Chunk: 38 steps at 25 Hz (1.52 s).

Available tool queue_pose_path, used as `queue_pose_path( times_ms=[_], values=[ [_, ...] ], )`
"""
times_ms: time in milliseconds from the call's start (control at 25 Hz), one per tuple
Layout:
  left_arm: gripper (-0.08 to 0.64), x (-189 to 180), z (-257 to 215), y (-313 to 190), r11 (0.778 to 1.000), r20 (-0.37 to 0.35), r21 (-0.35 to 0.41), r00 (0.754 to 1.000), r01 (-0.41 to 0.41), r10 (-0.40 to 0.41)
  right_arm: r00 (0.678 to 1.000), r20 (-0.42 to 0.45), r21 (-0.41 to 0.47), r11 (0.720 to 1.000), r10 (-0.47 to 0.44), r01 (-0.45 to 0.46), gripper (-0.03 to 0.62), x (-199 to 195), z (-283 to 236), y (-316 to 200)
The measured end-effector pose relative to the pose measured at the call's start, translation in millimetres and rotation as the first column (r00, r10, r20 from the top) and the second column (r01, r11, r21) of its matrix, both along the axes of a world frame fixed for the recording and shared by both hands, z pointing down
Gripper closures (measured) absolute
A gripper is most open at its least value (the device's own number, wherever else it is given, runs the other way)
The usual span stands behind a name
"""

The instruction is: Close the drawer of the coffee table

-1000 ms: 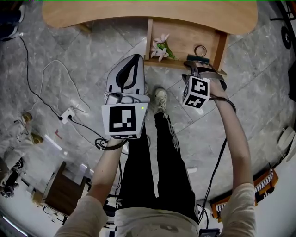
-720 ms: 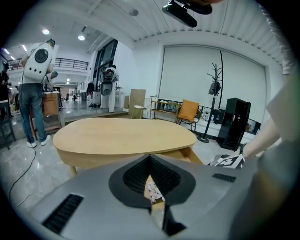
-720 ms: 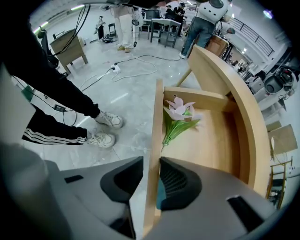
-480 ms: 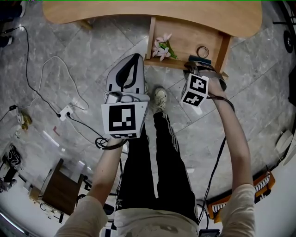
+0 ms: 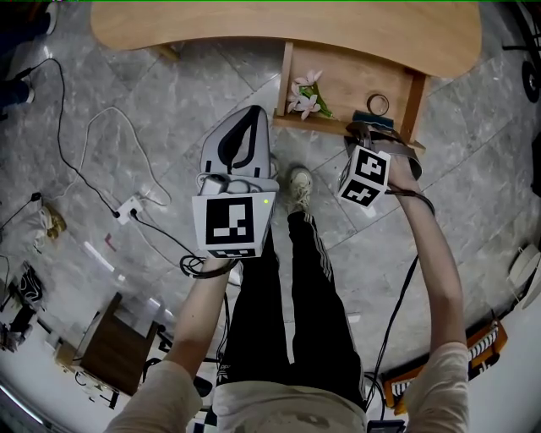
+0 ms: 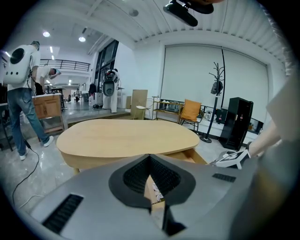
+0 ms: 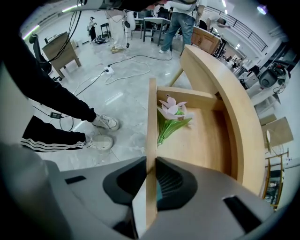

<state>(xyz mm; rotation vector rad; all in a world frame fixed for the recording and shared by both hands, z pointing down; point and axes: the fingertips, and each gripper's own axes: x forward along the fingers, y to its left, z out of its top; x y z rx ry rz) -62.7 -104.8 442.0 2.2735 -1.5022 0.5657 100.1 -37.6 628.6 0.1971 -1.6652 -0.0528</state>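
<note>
The wooden coffee table [image 5: 254, 25] lies across the top of the head view, with its drawer [image 5: 355, 80] pulled out toward me. Pink flowers [image 5: 306, 95] and a small ring [image 5: 378, 104] lie inside it. My right gripper [image 5: 368, 128] points steeply down over the drawer's front board [image 7: 151, 122]. Its jaws have just been closing with that board between them, and the pads now press on both faces of it. My left gripper [image 5: 254, 114] hangs in the air left of the drawer, shut and empty, pointing at the table [image 6: 126, 136].
Cables and a power strip [image 5: 127, 207] trail over the marble floor at the left. My shoe [image 5: 297, 182] stands just in front of the drawer. A small wooden box [image 5: 114, 351] sits at the lower left. People [image 6: 21, 93] stand far behind the table.
The head view has shifted a little, so the table and drawer sit slightly further right and lower. Both grippers keep their places relative to the drawer.
</note>
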Motion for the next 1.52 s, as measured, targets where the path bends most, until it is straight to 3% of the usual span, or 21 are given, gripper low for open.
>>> queue_pose_path(
  times_ms=[720,1520],
  values=[
    [0.551,6.3,-7.0,-4.8,1.000,0.006,-0.021,1.000,-0.017,0.017,1.000,-0.031,0.053,0.999,-0.001,0.003,0.523,17.2,-24.3,-23.4],
    [0.551,-2.7,7.6,-8.1,0.999,0.032,-0.045,0.999,-0.030,0.031,0.999,-0.051,0.125,0.992,0.020,-0.013,0.522,18.6,-22.4,-86.0]
  ],
)
